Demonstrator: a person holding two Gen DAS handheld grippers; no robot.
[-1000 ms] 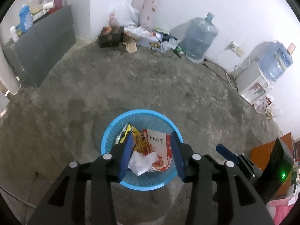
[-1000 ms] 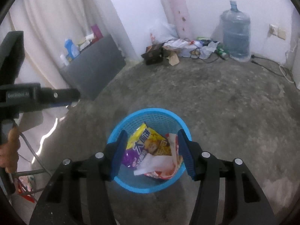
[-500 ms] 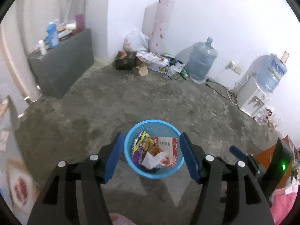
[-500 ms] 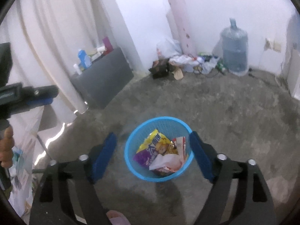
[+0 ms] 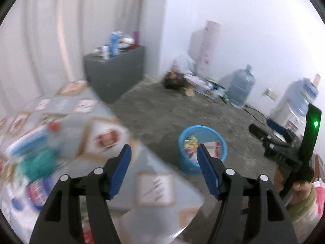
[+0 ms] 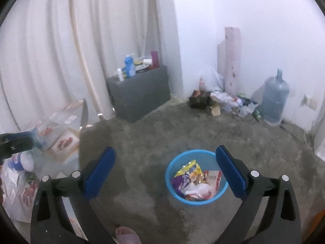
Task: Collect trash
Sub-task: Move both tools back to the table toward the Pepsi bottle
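Both grippers, left (image 5: 163,159) and right (image 6: 165,164), have risen from the bin (image 6: 221,193), jaws wide, empty; wrappers are binned, table (image 5: 101,134) clutter left remains, I judge.

The round plastic mesh basket (image 6: 196,198) is light blue. In it lie a snack bag (image 6: 187,175) in yellow and purple, and a flat paper packet (image 6: 213,178) in white and red. The two-finger left gripper (image 5: 164,158) and the two-finger right gripper (image 6: 165,160) are black with dark blue pads (image 6: 231,172). The low box-shaped cabinet (image 6: 140,95) is dark grey. The rough concrete floor (image 6: 203,130) is grey with darker patches. The pleated curtain (image 6: 71,46) is white.
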